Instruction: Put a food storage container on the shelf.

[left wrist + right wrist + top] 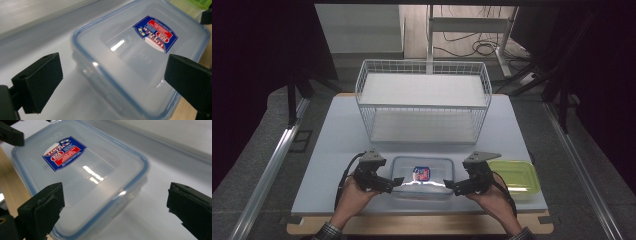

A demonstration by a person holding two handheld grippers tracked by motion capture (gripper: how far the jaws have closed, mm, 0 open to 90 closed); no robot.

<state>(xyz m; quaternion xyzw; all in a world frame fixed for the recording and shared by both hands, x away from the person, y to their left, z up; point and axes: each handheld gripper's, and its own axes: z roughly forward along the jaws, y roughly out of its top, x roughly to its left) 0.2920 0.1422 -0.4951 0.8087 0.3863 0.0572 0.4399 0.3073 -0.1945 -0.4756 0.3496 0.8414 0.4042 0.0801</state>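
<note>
A clear plastic food box (pixel 422 177) with a blue-sealed lid and a red and blue label lies near the table's front edge. My left gripper (pixel 396 183) is at its left end, open, jaws spread wide on either side of that end (pixel 112 82) without touching it. My right gripper (pixel 450 186) is at the right end, also open, with its jaws straddling the box's corner (pixel 110 202). In the left gripper view the box (pixel 140 57) runs away from me; in the right gripper view the box (pixel 82 177) shows its label toward the far left.
A white wire basket (pixel 423 102) with two shelves stands behind the box at the table's middle. A green lidded container (pixel 519 175) sits right of my right hand. The wooden table edge (pixel 422 224) runs along the front. Cables lie on the floor beyond.
</note>
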